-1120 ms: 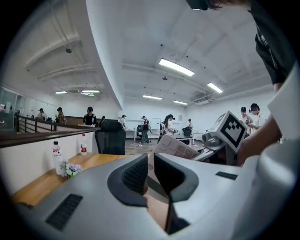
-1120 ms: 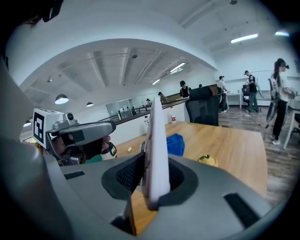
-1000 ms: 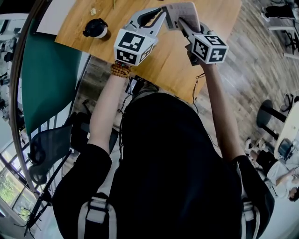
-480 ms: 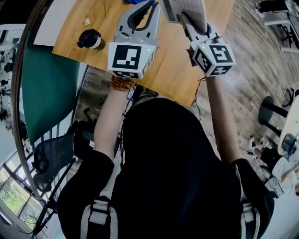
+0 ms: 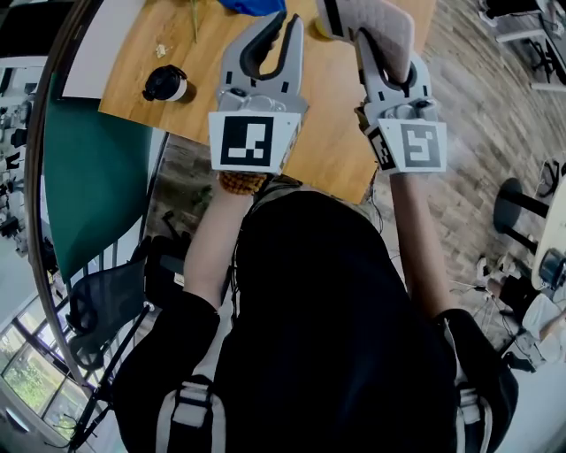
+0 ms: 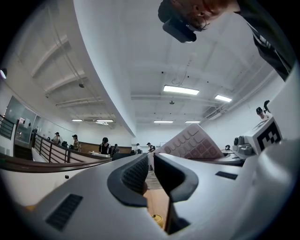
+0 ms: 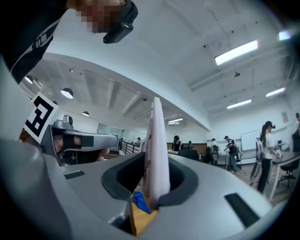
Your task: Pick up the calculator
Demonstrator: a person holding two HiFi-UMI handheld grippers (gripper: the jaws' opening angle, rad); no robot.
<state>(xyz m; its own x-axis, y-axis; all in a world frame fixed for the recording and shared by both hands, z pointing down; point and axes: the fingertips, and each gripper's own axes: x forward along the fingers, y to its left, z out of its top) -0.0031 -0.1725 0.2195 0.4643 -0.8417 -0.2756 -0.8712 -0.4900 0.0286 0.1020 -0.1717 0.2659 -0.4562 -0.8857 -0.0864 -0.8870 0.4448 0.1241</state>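
Observation:
The calculator (image 5: 376, 19), pale with rows of pinkish keys, is held up above the wooden table (image 5: 323, 142) by my right gripper (image 5: 370, 37), whose jaws are shut on its lower end. In the right gripper view the calculator (image 7: 156, 150) stands edge-on between the two pads. The left gripper view shows the calculator (image 6: 192, 143) tilted, keys up, to the right of my jaws. My left gripper (image 5: 283, 25) hovers just left of the calculator, raised off the table, jaws together with nothing between them (image 6: 151, 172).
A black-and-white lidded cup (image 5: 165, 84) stands near the table's left front corner, and a blue object (image 5: 252, 5) lies at the far edge. A green panel (image 5: 88, 168) and a black chair (image 5: 97, 296) sit left of the table. People stand in the room beyond.
Both grippers have risen toward the head camera, the right one carrying the calculator. The right gripper has rolled, so its marker cube now faces the camera squarely.

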